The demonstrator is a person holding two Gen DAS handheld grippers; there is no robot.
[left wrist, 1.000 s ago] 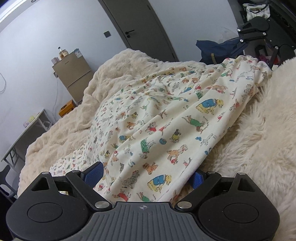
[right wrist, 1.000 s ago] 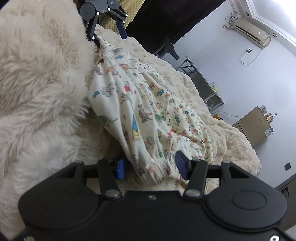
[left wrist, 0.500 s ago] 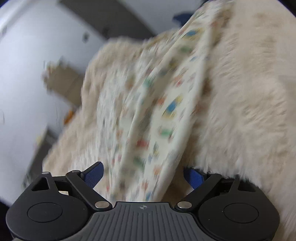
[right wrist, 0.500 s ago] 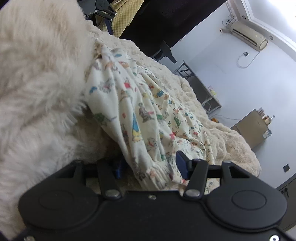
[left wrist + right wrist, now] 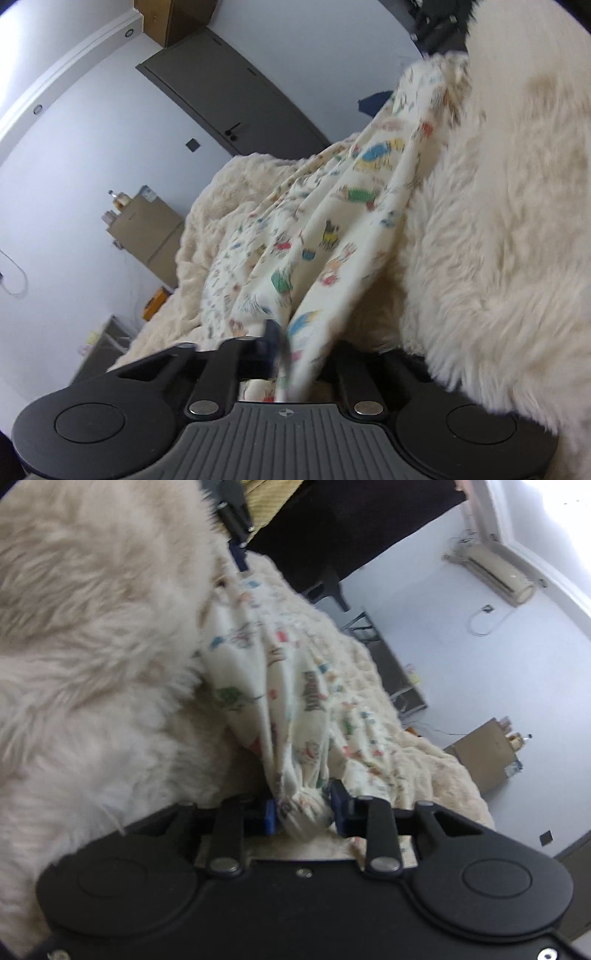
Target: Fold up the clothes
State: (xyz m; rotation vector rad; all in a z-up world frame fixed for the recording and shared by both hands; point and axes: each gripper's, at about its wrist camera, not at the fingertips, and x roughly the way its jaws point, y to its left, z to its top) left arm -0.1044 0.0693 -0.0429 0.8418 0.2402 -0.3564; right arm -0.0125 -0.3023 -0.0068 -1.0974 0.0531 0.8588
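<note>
Currently, in the left wrist view, the left gripper (image 5: 286, 341) is clamped tight on an edge of the printed garment (image 5: 332, 236) — the cloth is pinched into a thin fold between the blue pads and drapes over the black body of the tool. From the grip the garment stretches up and away as a taut, ridged band toward the top right of the frame, where it meets a dark mechanical part, partly cut off and blurred. The garment is cream-coloured with small multicoloured cartoon figures. It lies on a fluffy cream blanket (image 5: 498, 221), which rises as a high mound on the right, just beside the cloth. Behind the blanket stand a grey door (image 5: 229, 99), a brown cabinet (image 5: 147, 236) with small items on top, and a white wall.

In the right wrist view, the right gripper (image 5: 303, 810) has its jaws closing on a bunched, gathered end of the same garment (image 5: 295, 701); the wad of cloth fills the gap between the blue pads (image 5: 338, 805) and touches both. The garment runs from there up the frame as a twisted band, with the blanket (image 5: 92, 646) piled to its left. An air conditioner (image 5: 491, 572) is mounted high on the far wall — a brown cabinet (image 5: 480, 753) stands below it at right.
</note>
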